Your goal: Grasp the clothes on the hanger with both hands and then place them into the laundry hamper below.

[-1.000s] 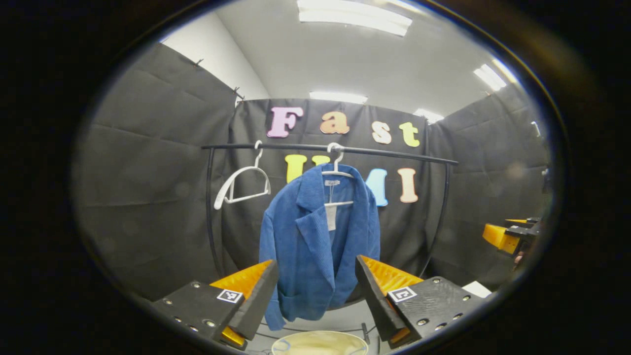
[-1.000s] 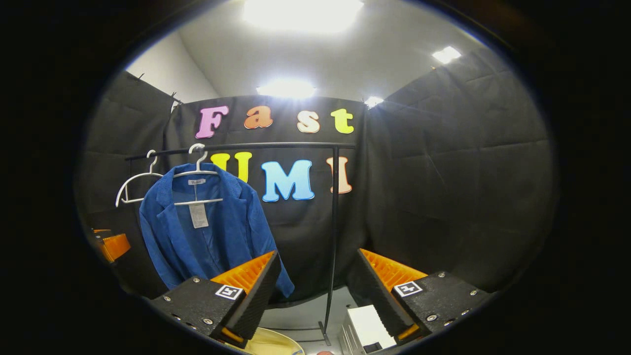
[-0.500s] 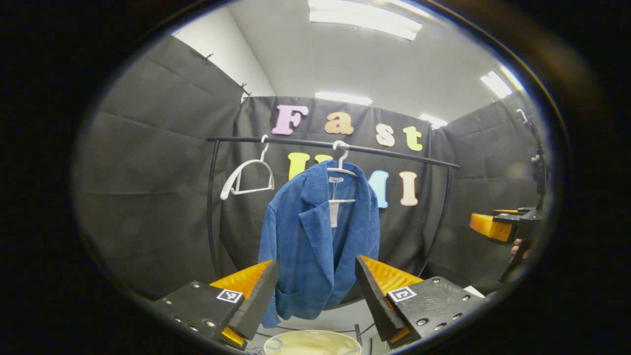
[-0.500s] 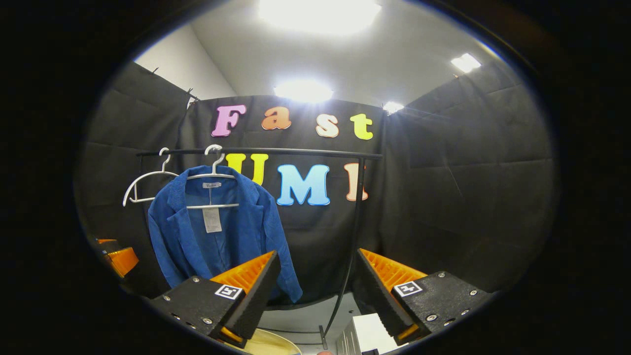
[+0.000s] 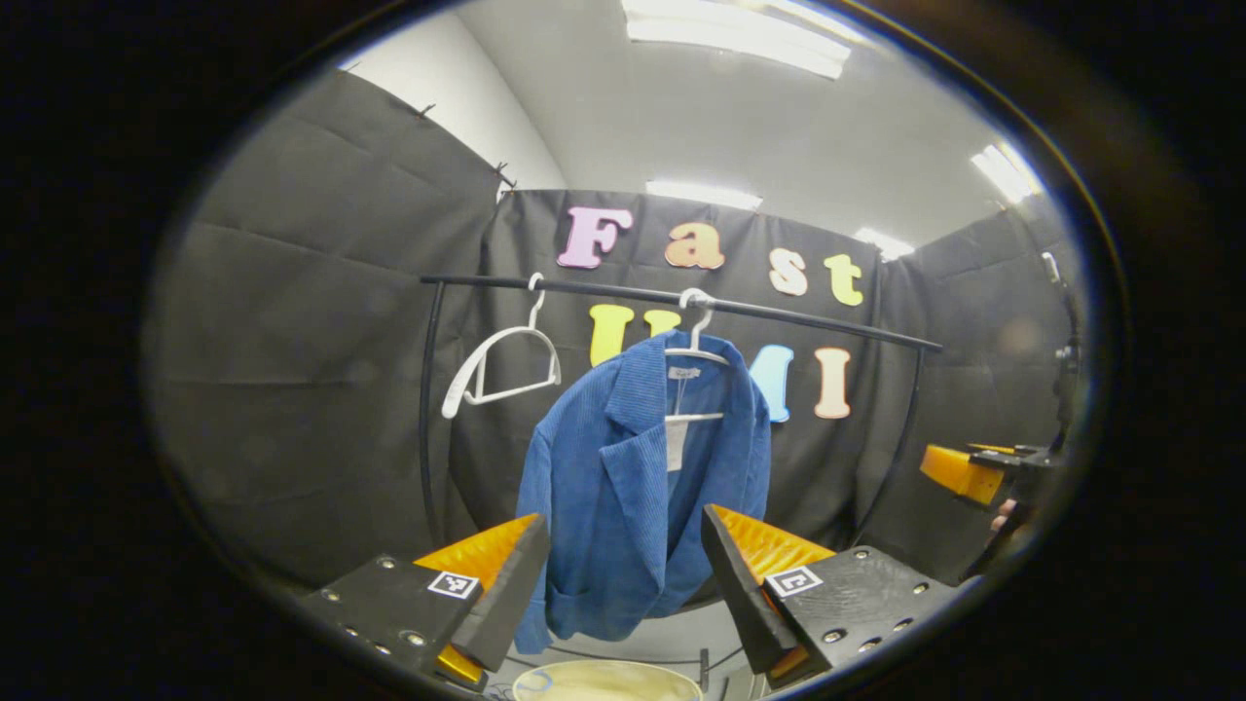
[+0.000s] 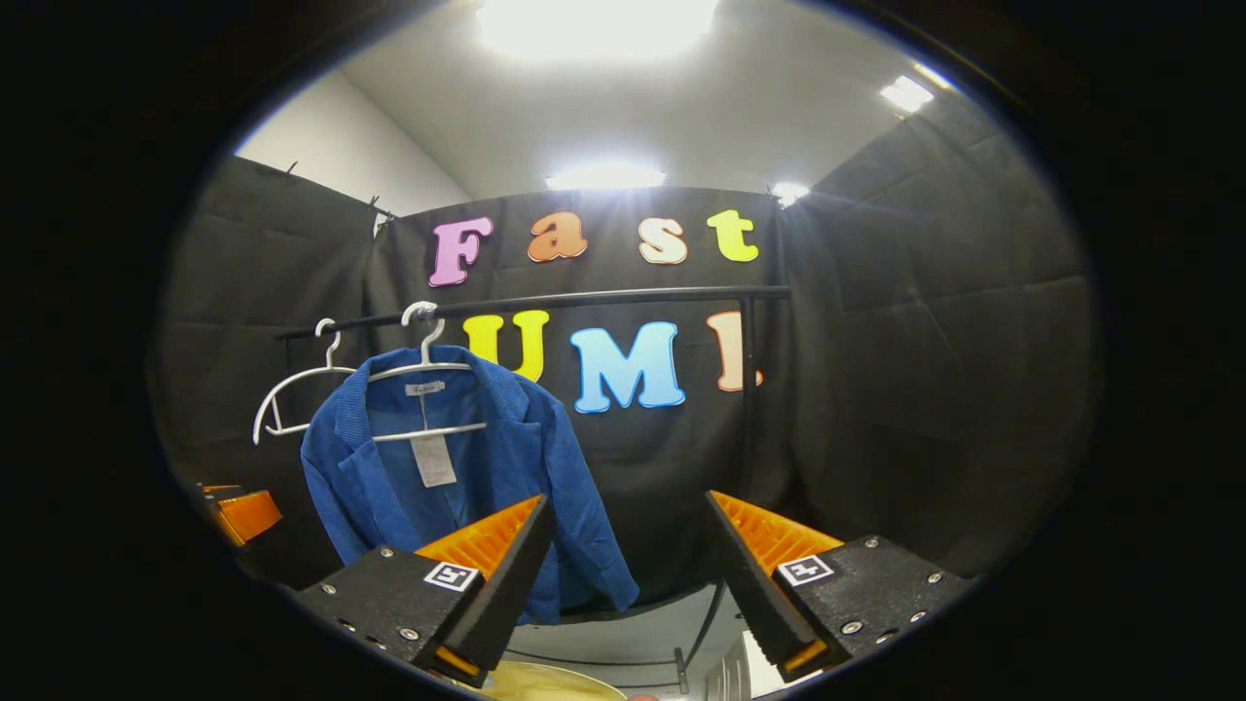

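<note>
- We see the blue jacket (image 5: 633, 487) hanging on its white hanger (image 5: 693, 336), at twelve o'clock from our left gripper (image 5: 623, 584), fingers spread wide, nothing held.
- Our right gripper (image 6: 628, 574) gapes too; the jacket sits at ten o'clock.
- Hamper rim (image 5: 604, 682) at six.

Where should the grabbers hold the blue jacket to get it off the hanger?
Probably one at each shoulder of the blue jacket, coming from the front. It drapes open over the white hanger, so the shoulders carry it; lifting there should slip it free.
</note>
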{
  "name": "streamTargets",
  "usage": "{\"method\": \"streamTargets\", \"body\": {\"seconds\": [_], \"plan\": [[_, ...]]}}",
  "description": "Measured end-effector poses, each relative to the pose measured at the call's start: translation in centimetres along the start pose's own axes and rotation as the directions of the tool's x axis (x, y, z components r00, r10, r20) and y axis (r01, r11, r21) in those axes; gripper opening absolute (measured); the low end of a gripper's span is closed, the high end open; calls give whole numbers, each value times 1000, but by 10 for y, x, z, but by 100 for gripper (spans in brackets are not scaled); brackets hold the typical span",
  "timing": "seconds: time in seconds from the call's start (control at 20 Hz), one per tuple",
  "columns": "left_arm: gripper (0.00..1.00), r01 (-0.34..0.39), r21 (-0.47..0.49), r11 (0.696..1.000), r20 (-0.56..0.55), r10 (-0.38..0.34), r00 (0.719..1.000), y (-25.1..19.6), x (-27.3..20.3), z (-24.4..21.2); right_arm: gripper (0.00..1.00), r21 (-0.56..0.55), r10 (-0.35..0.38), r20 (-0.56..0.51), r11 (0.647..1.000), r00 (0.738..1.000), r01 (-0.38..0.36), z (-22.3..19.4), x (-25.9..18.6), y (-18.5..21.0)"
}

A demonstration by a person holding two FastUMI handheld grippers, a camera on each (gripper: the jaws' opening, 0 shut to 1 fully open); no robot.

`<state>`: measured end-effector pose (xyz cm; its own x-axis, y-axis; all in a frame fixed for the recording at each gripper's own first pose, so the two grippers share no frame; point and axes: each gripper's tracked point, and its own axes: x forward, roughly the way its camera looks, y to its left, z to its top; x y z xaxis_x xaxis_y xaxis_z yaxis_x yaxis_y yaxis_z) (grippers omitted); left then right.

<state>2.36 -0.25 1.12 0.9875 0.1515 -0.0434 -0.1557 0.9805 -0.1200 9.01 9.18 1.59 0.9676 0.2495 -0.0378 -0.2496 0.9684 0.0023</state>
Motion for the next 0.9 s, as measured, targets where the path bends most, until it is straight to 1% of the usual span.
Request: {"method": "streamTargets", "body": {"seconds": [0.1, 0.2, 0.4, 0.55, 0.85, 0.9], "plan": [[91, -38, -21, 999, -9, 38, 999, -1, 10, 4, 96, -6, 40, 10, 999, 999, -40, -2, 18, 2], [91, -62, -26, 998, -3, 62, 998, -5, 22, 9, 95, -18, 71, -25, 997, 997, -72, -13, 37, 4], [90, -124, -6, 992, 2, 124, 992, -9, 53, 15, 95, 51, 168, -94, 985, 981, -163, -27, 74, 23], [90, -154, -8, 988, 14, 154, 988, -17, 70, 19, 95, 88, 219, -129, 974, 967, -209, -38, 104, 33], [90, -224, 20, 974, -2, 224, 975, -18, 118, 10, 95, 155, 337, -202, 938, 920, -309, -62, 157, 59], [90, -239, 21, 971, -12, 239, 971, -17, 126, 6, 92, 167, 353, -210, 932, 912, -323, -66, 164, 64]]}}
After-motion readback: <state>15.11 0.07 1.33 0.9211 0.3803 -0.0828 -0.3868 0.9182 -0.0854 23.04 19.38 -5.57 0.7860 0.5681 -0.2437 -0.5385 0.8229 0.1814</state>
